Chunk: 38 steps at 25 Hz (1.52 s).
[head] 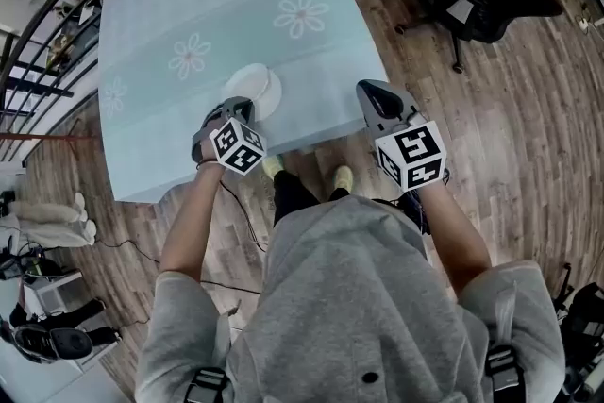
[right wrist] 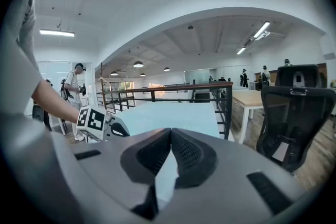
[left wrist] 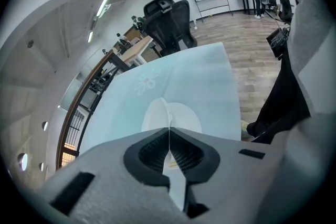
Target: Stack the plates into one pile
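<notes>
Head view: left tongs (head: 243, 103) closed over plates (head: 261, 82); right tongs (head: 366, 90) closed, empty.

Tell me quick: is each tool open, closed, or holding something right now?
Left tool: closed on the thin edge of a white plate.
Right tool: closed, holding nothing.

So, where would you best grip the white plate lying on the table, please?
Pinch that plate by its near rim, coming low from the table's front edge. It lies flat and shallow, so only its rim fits the jaws; the left gripper holds another plate that way.
</notes>
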Motion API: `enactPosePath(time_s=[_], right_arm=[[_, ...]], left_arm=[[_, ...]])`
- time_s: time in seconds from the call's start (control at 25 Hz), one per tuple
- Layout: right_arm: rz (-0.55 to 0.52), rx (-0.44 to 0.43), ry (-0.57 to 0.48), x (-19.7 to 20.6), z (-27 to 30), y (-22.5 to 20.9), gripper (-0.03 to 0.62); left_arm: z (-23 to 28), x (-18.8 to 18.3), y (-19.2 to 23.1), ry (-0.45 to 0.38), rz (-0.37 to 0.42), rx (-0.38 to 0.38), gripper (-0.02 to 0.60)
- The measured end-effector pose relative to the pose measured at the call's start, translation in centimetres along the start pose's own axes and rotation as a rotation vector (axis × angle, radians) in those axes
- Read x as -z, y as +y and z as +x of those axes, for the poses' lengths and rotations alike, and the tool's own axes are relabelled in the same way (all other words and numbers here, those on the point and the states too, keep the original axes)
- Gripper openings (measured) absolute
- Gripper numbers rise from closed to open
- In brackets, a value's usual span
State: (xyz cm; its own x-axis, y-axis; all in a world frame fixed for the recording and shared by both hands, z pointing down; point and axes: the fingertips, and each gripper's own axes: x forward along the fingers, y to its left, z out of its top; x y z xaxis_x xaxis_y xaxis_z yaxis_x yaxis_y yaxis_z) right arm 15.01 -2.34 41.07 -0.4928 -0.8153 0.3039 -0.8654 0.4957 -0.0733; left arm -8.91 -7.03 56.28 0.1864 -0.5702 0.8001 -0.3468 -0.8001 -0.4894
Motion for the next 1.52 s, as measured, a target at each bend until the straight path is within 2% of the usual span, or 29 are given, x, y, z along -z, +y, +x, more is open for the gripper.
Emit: enactPosePath(time_s=[0.16, 0.28, 0.48, 0.52, 0.6, 0.68, 0.76, 0.88, 1.0, 1.04, 1.16, 1.36, 1.52], right_arm=[[-0.004, 0.002, 0.010, 1.0, -0.7, -0.4, 0.025], [0.000, 0.004, 0.025, 1.8, -1.3, -0.5, 0.025], [0.003, 0.022, 0.033, 2.2, -1.6, -0.2, 0.025], [-0.001, 0.024, 0.031, 2.1, -1.6, -0.1, 0.025], [-0.012, 0.030, 0.028, 1.9, -1.8, -0.1, 0.025], [-0.016, 0.042, 0.028, 1.9, -2.6, -0.4, 0.025], [-0.011, 0.055, 0.020, 1.7, -3.6, -0.5, 0.025], [0.004, 0.065, -0.003, 1.1, -5.4, 0.1, 0.025], [0.011, 0.064, -0.012, 1.0, -7.1, 1.4, 0.025], [0.010, 0.064, -0.014, 1.2, -7.6, 1.9, 0.025], [0.011, 0.063, -0.008, 2.4, -8.8, 3.8, 0.025], [0.000, 0.041, -0.004, 3.7, -10.2, 8.1, 0.025], [-0.001, -0.013, -0.020, 3.8, -12.0, 12.0, 0.025]], left_arm=[[1.7, 0.7, -2.6, 0.041, 0.005, 0.060, 0.020], [2.5, 1.2, -3.9, 0.059, 0.010, 0.077, 0.020], [3.3, 1.5, -4.3, 0.045, -0.029, 0.109, 0.028], [3.4, 1.6, -4.3, 0.043, -0.040, 0.120, 0.040], [3.4, 1.6, -4.3, 0.033, -0.071, 0.143, 0.114], [2.9, 1.4, -4.1, 0.013, -0.117, 0.145, 0.141], [1.6, 1.2, -3.3, -0.022, -0.186, 0.118, 0.141], [-3.2, 1.0, -1.3, -0.132, -0.343, 0.010, 0.130], [-10.4, 2.0, -0.2, -0.257, -0.531, -0.138, 0.030], [-12.5, 2.5, -0.5, -0.294, -0.592, -0.169, 0.022], [-17.4, 3.8, -3.8, -0.383, -0.733, -0.197, 0.020], [-22.9, 5.8, -9.0, -0.449, -0.917, -0.251, 0.019], [-25.5, 7.1, -13.2, -0.452, -0.997, -0.247, 0.019]])
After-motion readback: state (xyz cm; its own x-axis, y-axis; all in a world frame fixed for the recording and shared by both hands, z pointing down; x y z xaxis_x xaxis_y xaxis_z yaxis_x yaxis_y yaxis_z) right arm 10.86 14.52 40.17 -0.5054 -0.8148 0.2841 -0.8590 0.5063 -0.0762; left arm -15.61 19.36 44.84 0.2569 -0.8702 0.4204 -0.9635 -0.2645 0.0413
